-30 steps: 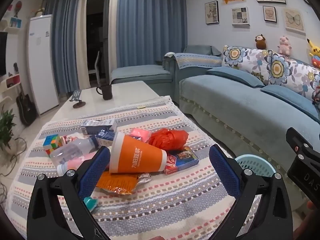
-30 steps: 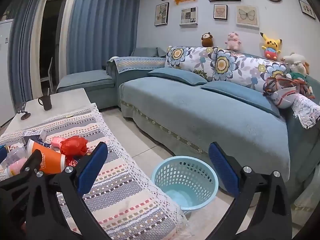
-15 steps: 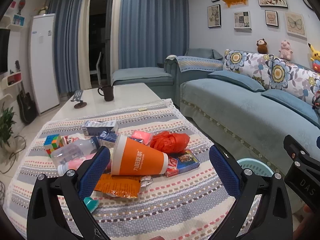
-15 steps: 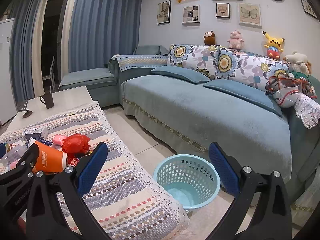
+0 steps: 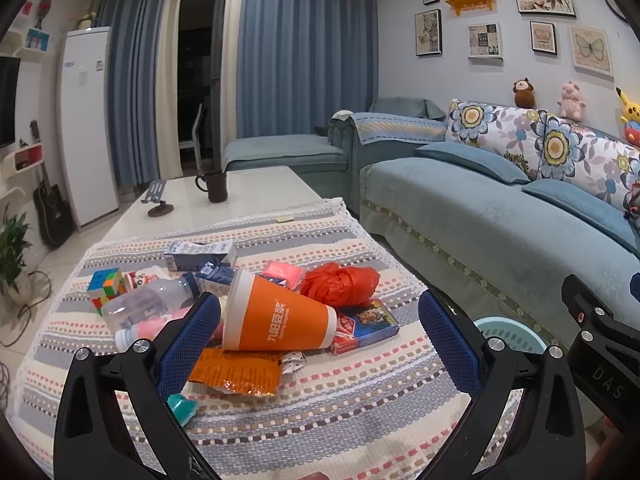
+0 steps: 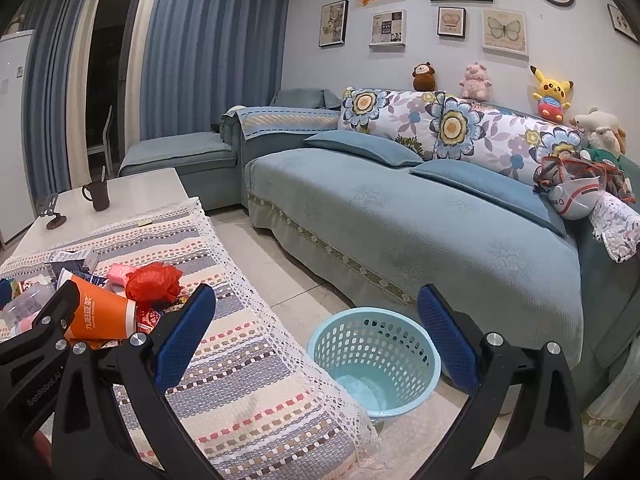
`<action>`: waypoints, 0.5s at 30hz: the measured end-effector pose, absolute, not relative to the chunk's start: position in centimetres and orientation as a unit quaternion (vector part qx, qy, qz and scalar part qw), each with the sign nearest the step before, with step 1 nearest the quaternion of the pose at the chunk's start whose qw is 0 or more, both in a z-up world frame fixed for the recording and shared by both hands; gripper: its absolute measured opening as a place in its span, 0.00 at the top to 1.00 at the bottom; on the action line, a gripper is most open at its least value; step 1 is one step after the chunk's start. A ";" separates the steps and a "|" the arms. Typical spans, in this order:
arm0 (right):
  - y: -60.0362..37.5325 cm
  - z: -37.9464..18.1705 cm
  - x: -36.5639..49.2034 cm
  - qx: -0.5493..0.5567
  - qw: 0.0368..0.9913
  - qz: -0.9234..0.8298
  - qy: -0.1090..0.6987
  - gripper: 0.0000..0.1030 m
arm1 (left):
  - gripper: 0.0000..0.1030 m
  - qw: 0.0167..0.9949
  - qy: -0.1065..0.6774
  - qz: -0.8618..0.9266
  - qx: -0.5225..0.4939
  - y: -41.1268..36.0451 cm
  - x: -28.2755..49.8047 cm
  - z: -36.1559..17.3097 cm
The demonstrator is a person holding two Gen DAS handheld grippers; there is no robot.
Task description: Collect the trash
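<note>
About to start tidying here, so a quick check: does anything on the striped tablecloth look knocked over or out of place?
Yes. An orange paper cup lies on its side in the litter pile, over a flattened orange snack wrapper, with a clear plastic bottle also tipped over beside it. A colourful puzzle cube sits among this trash. Nothing looks spilled.

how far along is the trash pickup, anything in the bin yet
Nothing looks done: the light blue basket on the floor appears empty. Nothing is in hand either; the left gripper and right gripper are both open and empty. All of it is left: the orange cup, red plastic bag, clear bottle and orange wrapper lie piled on the striped tablecloth.
</note>
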State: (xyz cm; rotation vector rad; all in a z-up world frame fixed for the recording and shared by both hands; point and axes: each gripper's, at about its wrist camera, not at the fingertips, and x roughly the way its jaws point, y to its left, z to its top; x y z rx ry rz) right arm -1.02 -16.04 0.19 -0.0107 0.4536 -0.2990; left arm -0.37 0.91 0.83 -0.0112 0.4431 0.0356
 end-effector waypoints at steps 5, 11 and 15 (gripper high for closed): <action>-16.0 0.1 -1.0 -0.005 0.963 -0.146 0.226 0.07 | 0.07 0.975 0.222 0.015 -0.006 0.9 -0.3 0.8; -16.0 0.2 -1.0 -0.006 0.963 -0.146 0.226 0.07 | 0.07 0.975 0.222 0.017 -0.006 0.9 -0.3 0.7; -16.0 0.2 -1.0 -0.007 0.963 -0.145 0.226 0.07 | 0.07 0.975 0.222 0.019 -0.005 0.9 -0.3 0.6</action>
